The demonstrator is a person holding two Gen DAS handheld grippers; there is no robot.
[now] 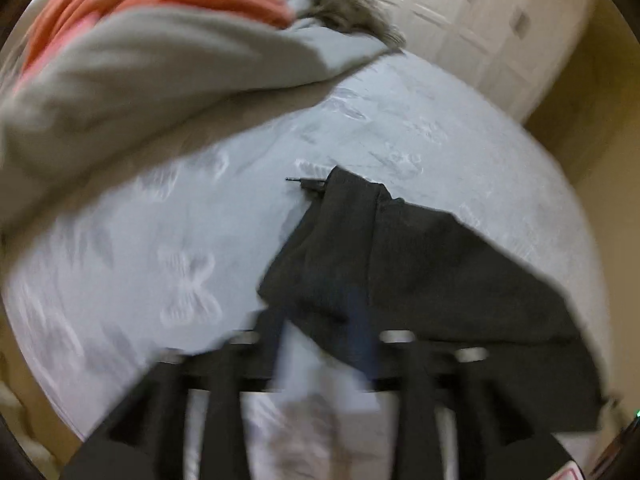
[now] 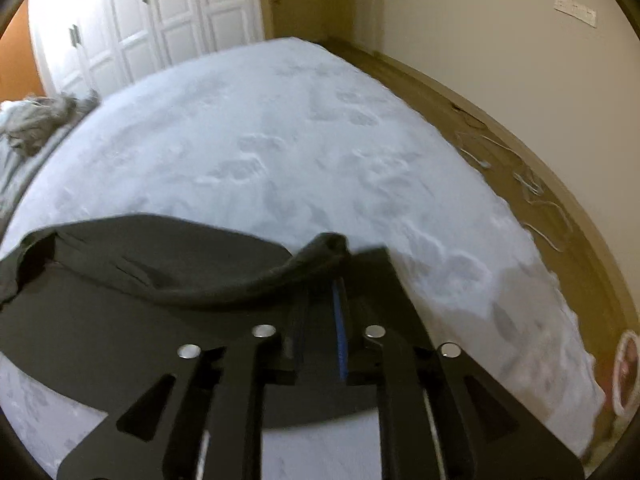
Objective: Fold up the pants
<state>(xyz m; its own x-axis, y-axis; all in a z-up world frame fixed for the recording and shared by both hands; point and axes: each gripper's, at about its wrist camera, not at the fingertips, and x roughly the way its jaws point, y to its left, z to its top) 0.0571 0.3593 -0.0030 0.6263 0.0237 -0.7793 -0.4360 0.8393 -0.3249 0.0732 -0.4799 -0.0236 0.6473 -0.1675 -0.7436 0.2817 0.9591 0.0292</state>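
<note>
Black pants (image 1: 420,264) lie spread on a pale blue-white bed (image 1: 200,220); a drawstring tip pokes out at their far edge. In the left wrist view, which is blurred by motion, my left gripper (image 1: 324,320) sits at the pants' near edge with dark cloth between its fingers. In the right wrist view my right gripper (image 2: 324,280) is shut on a raised fold of the pants (image 2: 160,260), which stretch away to the left over the bed (image 2: 300,140).
A heap of grey and orange bedding (image 1: 140,40) lies at the bed's far left, also seen in the right wrist view (image 2: 36,120). White wardrobe doors (image 2: 140,20) stand behind. Cables (image 2: 532,188) lie on the wooden floor right of the bed.
</note>
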